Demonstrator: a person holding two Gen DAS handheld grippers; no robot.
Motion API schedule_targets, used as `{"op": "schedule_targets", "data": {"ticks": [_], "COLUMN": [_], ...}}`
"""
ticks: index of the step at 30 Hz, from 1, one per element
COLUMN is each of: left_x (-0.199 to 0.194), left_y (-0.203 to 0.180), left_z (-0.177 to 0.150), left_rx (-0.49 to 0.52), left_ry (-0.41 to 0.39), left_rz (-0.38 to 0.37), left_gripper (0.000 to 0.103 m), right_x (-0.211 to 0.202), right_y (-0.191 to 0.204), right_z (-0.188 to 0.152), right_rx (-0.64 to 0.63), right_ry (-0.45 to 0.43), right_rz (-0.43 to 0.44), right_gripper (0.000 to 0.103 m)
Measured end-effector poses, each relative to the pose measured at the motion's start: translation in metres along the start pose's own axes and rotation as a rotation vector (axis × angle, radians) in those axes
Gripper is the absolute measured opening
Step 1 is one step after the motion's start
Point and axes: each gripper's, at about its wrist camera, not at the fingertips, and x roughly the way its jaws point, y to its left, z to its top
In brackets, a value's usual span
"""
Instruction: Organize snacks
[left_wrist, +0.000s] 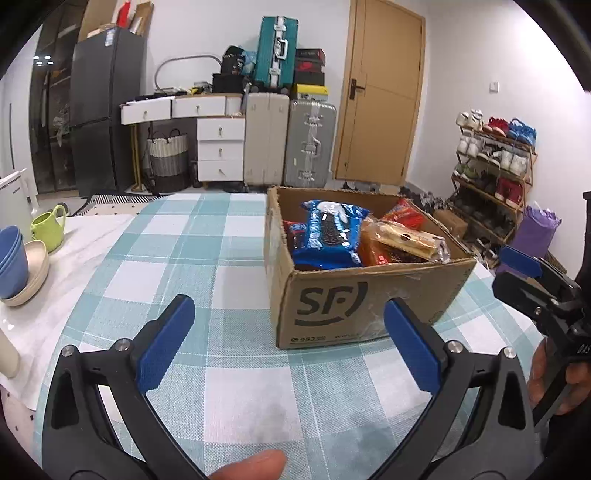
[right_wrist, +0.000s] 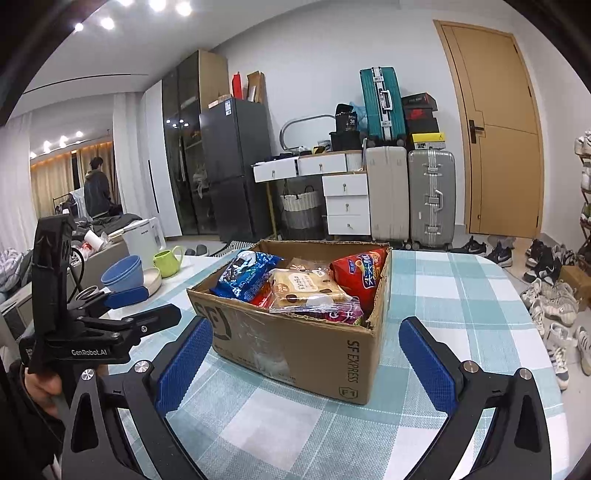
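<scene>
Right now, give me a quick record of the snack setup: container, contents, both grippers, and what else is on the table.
container: open SF cardboard box on checked tablecloth
contents: blue cookie pack, red chip bag, clear sandwich-biscuit pack
left gripper: open, empty, short of the box
right gripper: open, empty, facing the box
elsewhere on table: green mug, blue bowls

Matt cardboard box (left_wrist: 373, 295), glossy plastic wrappers (left_wrist: 332, 236)

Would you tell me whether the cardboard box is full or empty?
Full: the open-topped cardboard box holds snack packets piled to its rim.
</scene>
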Motion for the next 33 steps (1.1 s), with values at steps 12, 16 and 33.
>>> {"op": "schedule_targets", "data": {"ticks": [12,16,33], "left_x": [0.012,0.017,0.016], "left_y": [0.005,0.004,0.000], "left_z": [-0.010,-0.012,-0.016], "left_rx": [-0.015,-0.007,0.007], "left_ry": [-0.069,-0.071,-0.079], "left_rz": [0.004,0.001,-0.005], "left_gripper": [0.102,0.102,0.102], "right_x": [0.001,0.005,0.006], "right_y": [0.000,0.001,0.013], "right_z": [-0.005,-0.009,-0.023], "right_rx": [-0.022,-0.035,-0.102], "right_ry": [-0.029,-0.024,-0.063], "right_rz": [-0.016,-0.021,-0.046], "right_gripper": [0.102,0.102,0.103]}}
